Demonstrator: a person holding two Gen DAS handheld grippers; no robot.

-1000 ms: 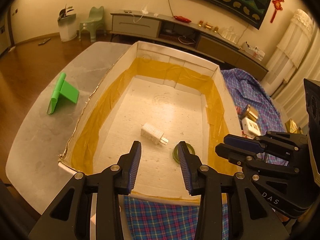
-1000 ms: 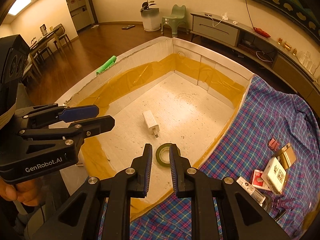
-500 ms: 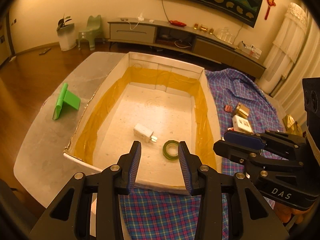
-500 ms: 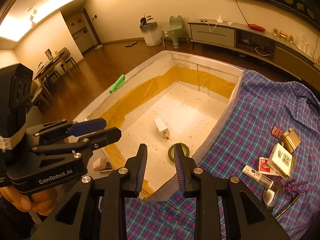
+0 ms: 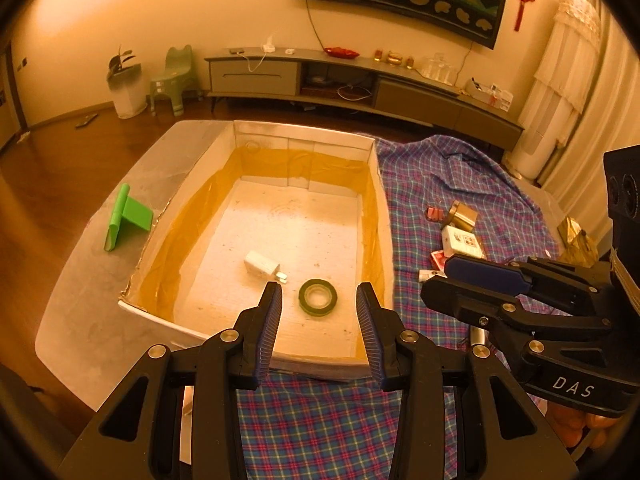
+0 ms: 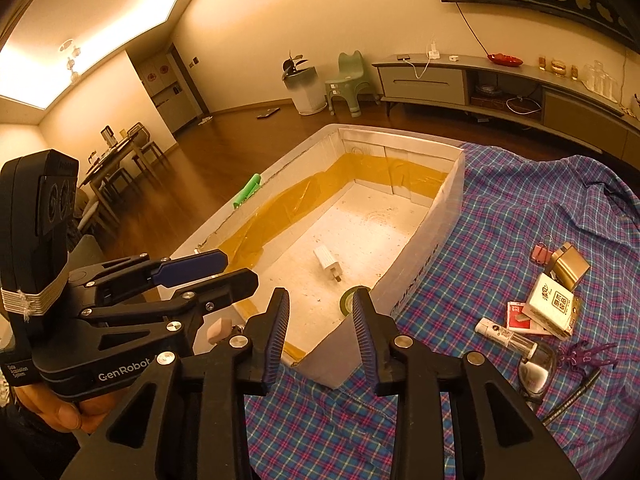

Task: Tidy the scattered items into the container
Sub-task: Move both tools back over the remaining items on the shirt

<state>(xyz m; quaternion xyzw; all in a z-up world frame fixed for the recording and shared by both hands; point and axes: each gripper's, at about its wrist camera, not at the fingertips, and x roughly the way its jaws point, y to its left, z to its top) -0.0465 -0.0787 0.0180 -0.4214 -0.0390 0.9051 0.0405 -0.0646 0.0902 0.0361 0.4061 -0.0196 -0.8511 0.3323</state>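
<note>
Inside the open white container [image 5: 378, 184], a roll of green tape [image 5: 318, 297] lies flat on the floor beside a white charger plug [image 5: 262, 267]. The left hand-held gripper [image 5: 319, 322] hangs above the near wall, jaws wide and empty. The right hand-held gripper [image 6: 321, 330] hangs over the near corner, its jaws opening with nothing between them. On the checked cloth [image 6: 500, 216] to the right, small boxes [image 6: 550, 306], a tube [image 6: 504, 334] and a pen [image 6: 572, 396] lie scattered.

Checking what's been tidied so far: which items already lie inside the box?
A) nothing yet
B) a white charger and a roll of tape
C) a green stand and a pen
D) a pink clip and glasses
B: the white charger and the roll of tape lie on the floor of the box.
</note>
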